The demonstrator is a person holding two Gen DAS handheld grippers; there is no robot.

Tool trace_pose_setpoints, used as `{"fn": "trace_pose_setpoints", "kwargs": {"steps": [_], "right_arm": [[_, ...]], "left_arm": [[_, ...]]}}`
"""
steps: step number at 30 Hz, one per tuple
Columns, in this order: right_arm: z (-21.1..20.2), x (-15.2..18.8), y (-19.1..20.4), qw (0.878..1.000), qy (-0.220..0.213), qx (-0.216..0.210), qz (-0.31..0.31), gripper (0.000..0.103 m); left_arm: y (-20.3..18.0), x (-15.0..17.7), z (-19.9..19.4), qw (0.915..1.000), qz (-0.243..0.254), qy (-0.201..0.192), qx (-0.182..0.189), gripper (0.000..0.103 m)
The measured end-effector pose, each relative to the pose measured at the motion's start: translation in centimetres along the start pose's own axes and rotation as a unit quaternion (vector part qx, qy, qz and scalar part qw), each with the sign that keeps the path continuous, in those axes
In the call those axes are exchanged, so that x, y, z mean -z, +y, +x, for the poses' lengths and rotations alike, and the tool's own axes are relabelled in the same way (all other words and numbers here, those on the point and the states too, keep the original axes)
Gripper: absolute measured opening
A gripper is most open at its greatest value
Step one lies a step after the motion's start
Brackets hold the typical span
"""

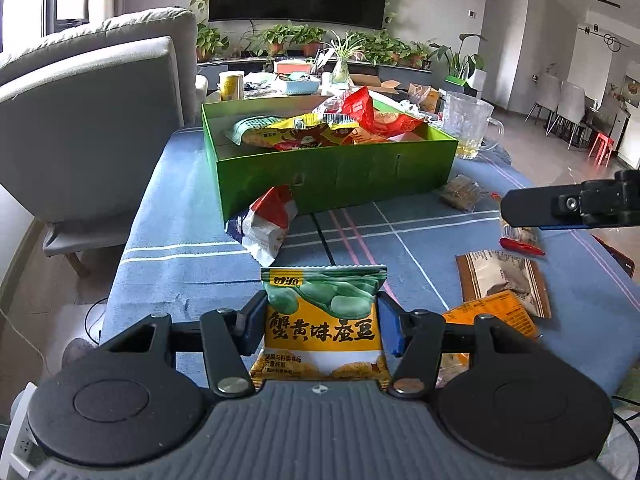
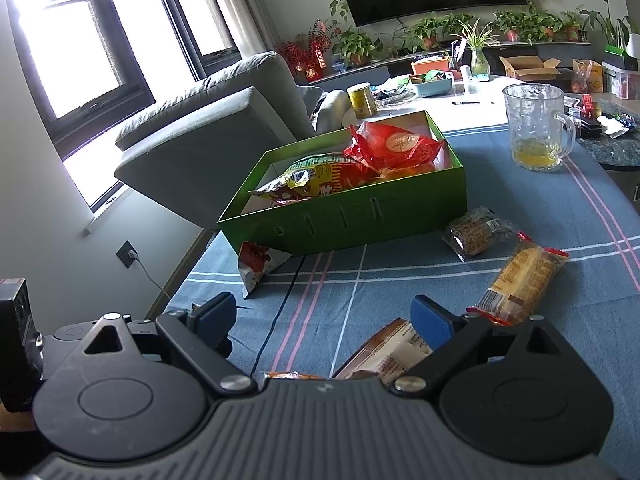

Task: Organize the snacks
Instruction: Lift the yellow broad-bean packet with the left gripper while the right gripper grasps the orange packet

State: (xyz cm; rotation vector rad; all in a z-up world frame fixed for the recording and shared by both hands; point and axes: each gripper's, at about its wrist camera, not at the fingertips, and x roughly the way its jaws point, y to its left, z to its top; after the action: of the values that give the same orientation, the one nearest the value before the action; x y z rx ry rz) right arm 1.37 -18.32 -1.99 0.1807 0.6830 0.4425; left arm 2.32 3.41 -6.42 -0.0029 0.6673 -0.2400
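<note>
My left gripper (image 1: 320, 320) is shut on a yellow-and-green broad bean snack packet (image 1: 324, 320), held upright above the blue tablecloth. Ahead stands a green box (image 1: 336, 168) holding several snack bags; it also shows in the right wrist view (image 2: 360, 216). A red-and-white bag (image 1: 266, 224) lies against the box front. My right gripper (image 2: 324, 320) is open and empty above the cloth, with a brown-and-white packet (image 2: 388, 350) under it and an orange wafer packet (image 2: 520, 280) to its right. One finger of the right gripper shows in the left wrist view (image 1: 560, 204).
A glass mug (image 2: 536, 128) with a little yellow liquid stands right of the box. A clear packet of brown snack (image 2: 476, 230) lies near the box's right corner. A grey sofa (image 1: 92, 120) sits left of the table. A black cable (image 2: 280, 312) runs across the cloth.
</note>
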Motion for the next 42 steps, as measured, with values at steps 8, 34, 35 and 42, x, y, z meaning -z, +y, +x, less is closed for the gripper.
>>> {"fn": "trace_pose_setpoints", "kwargs": {"steps": [8,34,35,42], "right_arm": [[0.1,0.0,0.1,0.999,0.021,-0.008,-0.039,0.068],[6.0,2.2,2.3,0.974,0.048,0.084,-0.203,0.077],[6.0,2.0,1.9,0.977,0.048,0.089,-0.187,0.077],[4.5,1.1,0.5,0.988,0.037,0.063,-0.135,0.077]], "left_arm": [[0.1,-0.2,-0.5,1.0,-0.002,-0.009,-0.002,0.053],[1.6,-0.9,-2.2,0.999,-0.025,-0.034,-0.017,0.053],[1.6,-0.9,-2.2,0.999,-0.026,-0.034,-0.016,0.053],[1.6,-0.9,-2.1,0.999,-0.026,-0.033,-0.014,0.053]]}}
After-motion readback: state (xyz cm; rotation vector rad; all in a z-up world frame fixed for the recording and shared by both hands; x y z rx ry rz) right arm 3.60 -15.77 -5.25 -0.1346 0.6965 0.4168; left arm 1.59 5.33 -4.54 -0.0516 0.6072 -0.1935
